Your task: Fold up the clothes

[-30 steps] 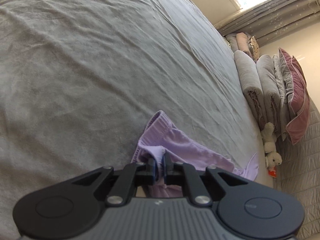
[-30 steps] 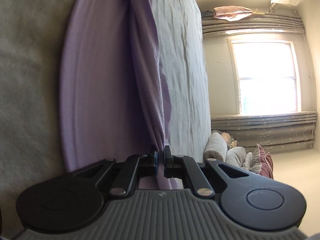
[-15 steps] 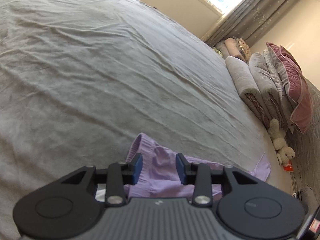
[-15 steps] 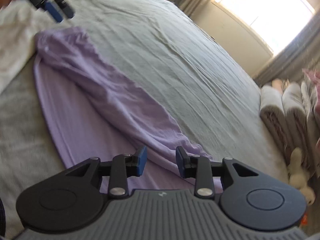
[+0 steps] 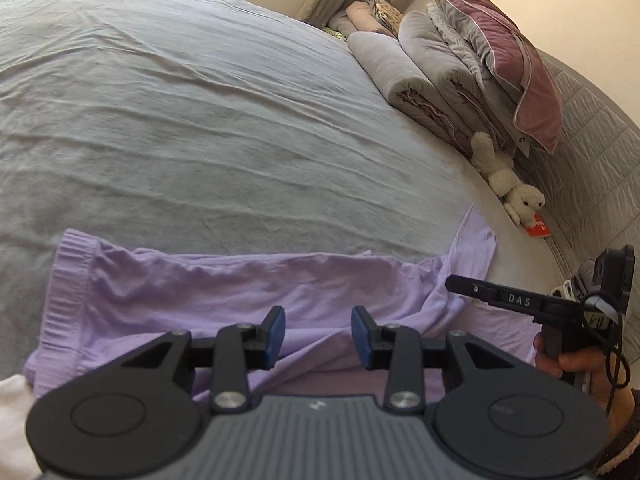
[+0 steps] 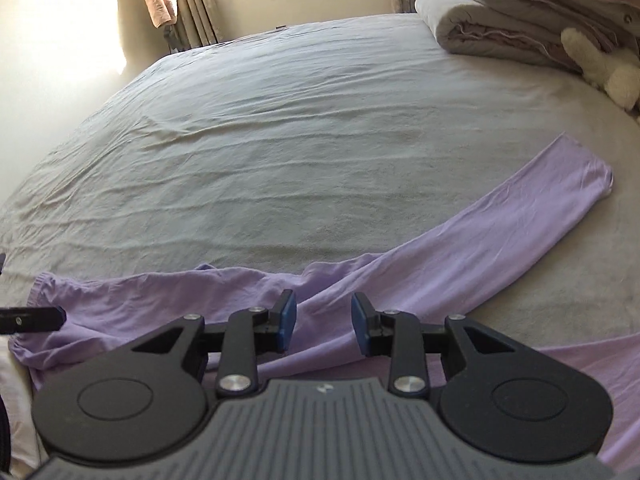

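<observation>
While purple garment (image 5: 224, 292) lies spread on bed (image 5: 200, 120), I judge it light, limp, prone to bunching. Left hand-held gripper (image 5: 318, 336) spread, empty; right hand-held gripper (image 6: 323, 322) same. I'd pinch ribbed waistband (image 5: 66, 280), leg cuff (image 6: 588, 168).

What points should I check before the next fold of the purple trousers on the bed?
1. Left tongs open, holding nothing: ok.
2. Right tongs open, holding nothing: ok.
3. Purple trousers lying on the grey sheet: ok.
4. Fabric smooth: not ok, it is bunched near the middle.
5. Far leg lying straight: not ok, it angles away toward the stuffed toy.
6. Near leg fully visible: cannot tell, the tongs hide it.
</observation>
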